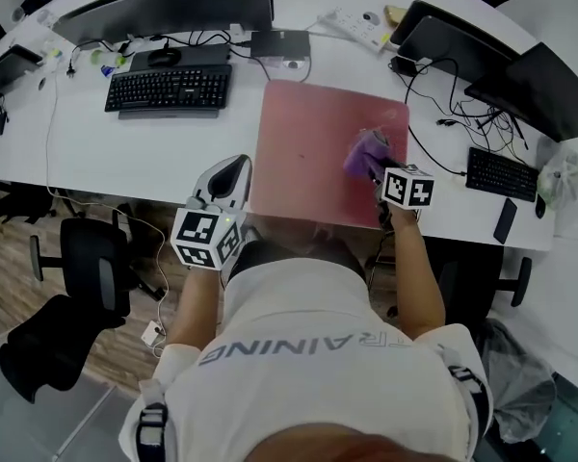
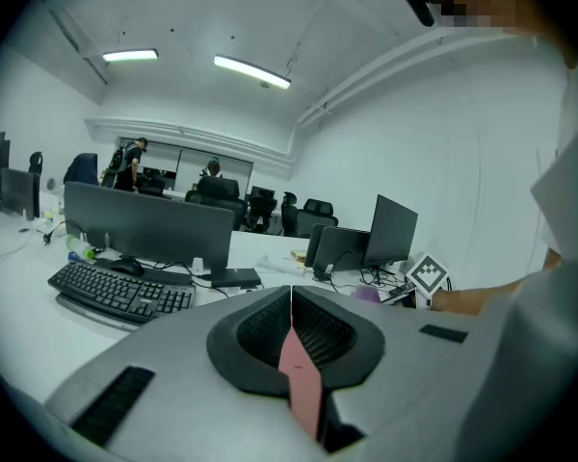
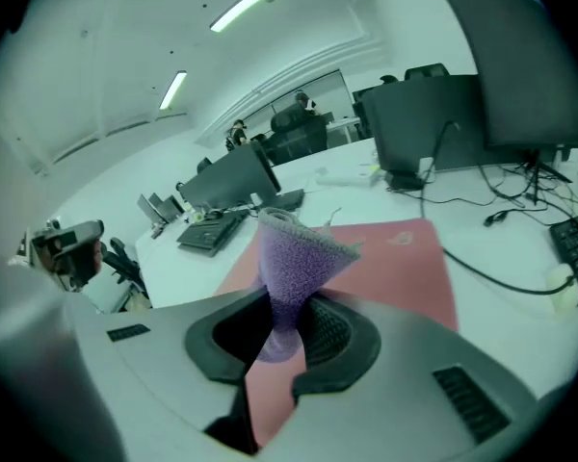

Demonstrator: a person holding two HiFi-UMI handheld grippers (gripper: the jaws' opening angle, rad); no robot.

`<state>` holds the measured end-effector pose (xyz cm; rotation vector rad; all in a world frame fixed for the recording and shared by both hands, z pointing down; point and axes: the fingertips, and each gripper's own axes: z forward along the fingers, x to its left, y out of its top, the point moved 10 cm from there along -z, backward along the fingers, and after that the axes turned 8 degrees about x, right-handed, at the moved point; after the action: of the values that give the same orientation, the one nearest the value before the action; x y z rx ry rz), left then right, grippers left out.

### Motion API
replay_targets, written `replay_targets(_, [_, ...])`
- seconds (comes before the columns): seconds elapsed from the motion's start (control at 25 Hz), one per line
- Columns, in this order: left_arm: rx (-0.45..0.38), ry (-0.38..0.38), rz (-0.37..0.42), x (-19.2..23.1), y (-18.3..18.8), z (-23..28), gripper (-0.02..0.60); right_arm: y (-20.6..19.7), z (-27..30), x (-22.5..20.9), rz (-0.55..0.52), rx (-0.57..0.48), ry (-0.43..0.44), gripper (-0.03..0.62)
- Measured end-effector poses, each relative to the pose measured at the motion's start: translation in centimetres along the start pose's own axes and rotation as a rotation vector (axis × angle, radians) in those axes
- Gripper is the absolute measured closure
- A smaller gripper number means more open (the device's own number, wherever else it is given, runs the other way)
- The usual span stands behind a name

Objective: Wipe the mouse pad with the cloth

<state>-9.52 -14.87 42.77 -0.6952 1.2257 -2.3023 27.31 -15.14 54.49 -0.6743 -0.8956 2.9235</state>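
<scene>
A large pink mouse pad (image 1: 308, 142) lies on the white desk in front of me; it also shows as the pink mouse pad (image 3: 385, 258) in the right gripper view. My right gripper (image 1: 374, 169) is shut on a purple cloth (image 1: 364, 152), held over the pad's right part. The cloth (image 3: 291, 258) stands up bunched between the jaws. My left gripper (image 1: 223, 183) is shut with nothing in it, at the desk's near edge just left of the pad. In the left gripper view its jaws (image 2: 291, 330) meet in a closed line.
A black keyboard (image 1: 169, 89) and mouse (image 1: 164, 57) sit left of the pad, under a monitor (image 1: 173, 6). A dock (image 1: 280, 44) lies behind the pad. Laptops (image 1: 462, 51), cables and a small keyboard (image 1: 501, 173) crowd the right. An office chair (image 1: 87, 277) stands at lower left.
</scene>
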Motion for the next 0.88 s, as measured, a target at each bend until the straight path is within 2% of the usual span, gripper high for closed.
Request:
replay_targets(0.12, [0.008,0.012,-0.012,3.1,-1.2,-2.8,0.549,-0.2,3.0,6.3,-0.023,0.01,0.095,0.507])
replay_targets(0.28, [0.007,0.049,-0.005,6.4,-3.0,-6.8,0.549,-1.1,7.5,13.4,-0.058,0.048,0.177,0.507])
replay_targets(0.44, [0.003,0.079,-0.015,9.3,-4.6,-10.2,0.549,-2.1,11.9,19.0,-0.096,0.109,0.215,0.507])
replay_targets(0.6, [0.009,0.09,-0.036,11.1,-6.1,-12.5,0.549,-3.0,17.4,22.8,-0.111,0.157,0.261,0.507])
replay_targets(0.68, [0.014,0.089,-0.047,11.6,-6.9,-13.4,0.549,-3.4,19.6,24.0,-0.131,0.178,0.244,0.507])
replay_targets(0.88, [0.031,0.081,-0.069,12.2,-8.5,-14.9,0.549,-4.4,22.2,24.3,-0.155,0.242,0.129,0.507])
